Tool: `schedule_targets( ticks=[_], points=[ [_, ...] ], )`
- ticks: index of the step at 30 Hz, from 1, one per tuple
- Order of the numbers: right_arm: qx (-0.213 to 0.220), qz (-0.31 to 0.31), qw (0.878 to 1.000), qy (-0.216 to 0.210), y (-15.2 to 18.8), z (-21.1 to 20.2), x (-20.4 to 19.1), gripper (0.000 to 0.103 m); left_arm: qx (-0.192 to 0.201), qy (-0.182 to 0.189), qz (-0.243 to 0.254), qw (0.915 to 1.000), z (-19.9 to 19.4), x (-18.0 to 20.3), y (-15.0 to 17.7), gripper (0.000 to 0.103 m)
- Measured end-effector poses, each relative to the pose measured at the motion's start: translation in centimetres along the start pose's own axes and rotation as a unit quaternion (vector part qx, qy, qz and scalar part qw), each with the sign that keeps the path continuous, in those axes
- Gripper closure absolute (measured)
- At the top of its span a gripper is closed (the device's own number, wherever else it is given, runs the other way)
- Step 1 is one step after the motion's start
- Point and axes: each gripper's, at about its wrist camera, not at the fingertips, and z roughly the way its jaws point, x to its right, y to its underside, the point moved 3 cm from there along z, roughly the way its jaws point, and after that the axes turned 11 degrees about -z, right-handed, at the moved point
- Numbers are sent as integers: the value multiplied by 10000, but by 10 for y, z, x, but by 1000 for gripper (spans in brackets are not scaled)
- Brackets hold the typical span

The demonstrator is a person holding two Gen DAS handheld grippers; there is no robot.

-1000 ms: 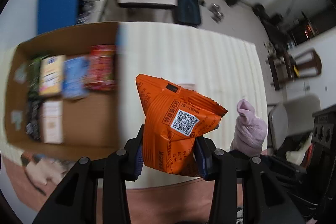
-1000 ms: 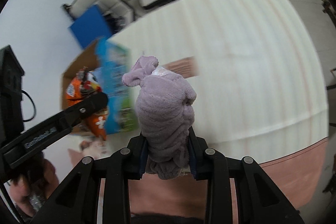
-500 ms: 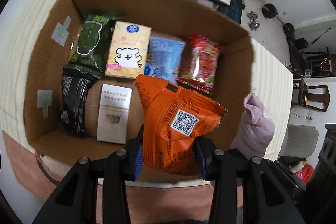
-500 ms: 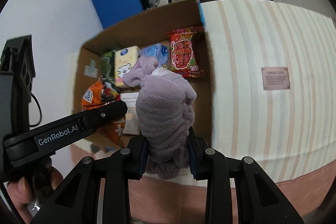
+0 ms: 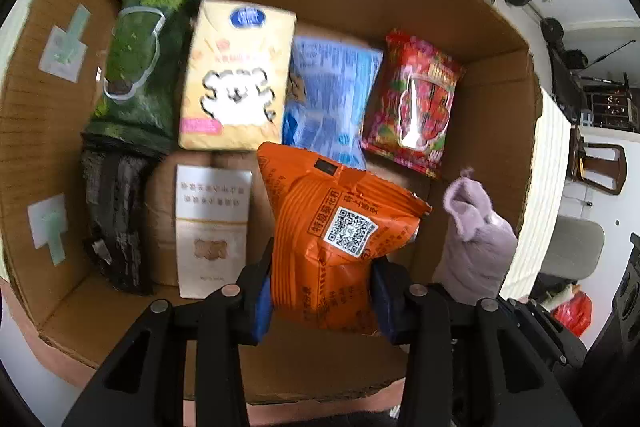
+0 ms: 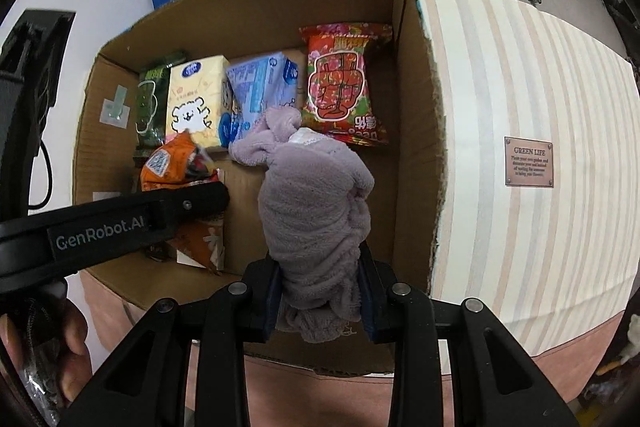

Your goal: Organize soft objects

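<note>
An orange snack packet is clamped between the pads of the left gripper, and a rolled lilac cloth is pinched in the same way by the right gripper; both sets of jaws are drawn in tight on their loads, and both loads are held over the open cardboard box that stands on the striped table. The step in hand is judged to be the setting-down of both items inside the box. It is best done by lowering each piece onto bare cardboard before the jaws are let go — a drop from height could tip either one onto its neighbours. The back row is already filled by a green packet, a yellow tissue pack, a blue pack and a red snack bag; a black packet and a white pack lie in the front row at the left. Free floor is seen only in the front row to the right of the white pack, so the orange packet is best placed just beside it and the cloth in the right front corner. The right wall rises close beside the cloth — little room is left there, and the two grippers are near enough to each other that a straight descent is advised.
</note>
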Motion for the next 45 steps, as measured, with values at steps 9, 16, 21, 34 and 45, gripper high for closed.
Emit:
schedule_targets(
  ticks=[9,16,21,34,45],
  points=[
    [-135,-56,9996,237,1,0,0,45,126,-167,148,9997,0,5,0,53],
    [-32,-43,9992,404,6,-18,4,45,787,-369,347,9956,-34,8,15,48],
    [110,-45,9985,531,12,-36,6,45,1314,-529,475,9888,-62,1,29,35],
    [435,126,9953,856,31,-59,16,0,2047,-948,475,9731,-82,-23,48,3],
    [932,122,9901,1042,48,-107,10,0,2642,-861,663,9583,-133,-9,90,3]
  ],
)
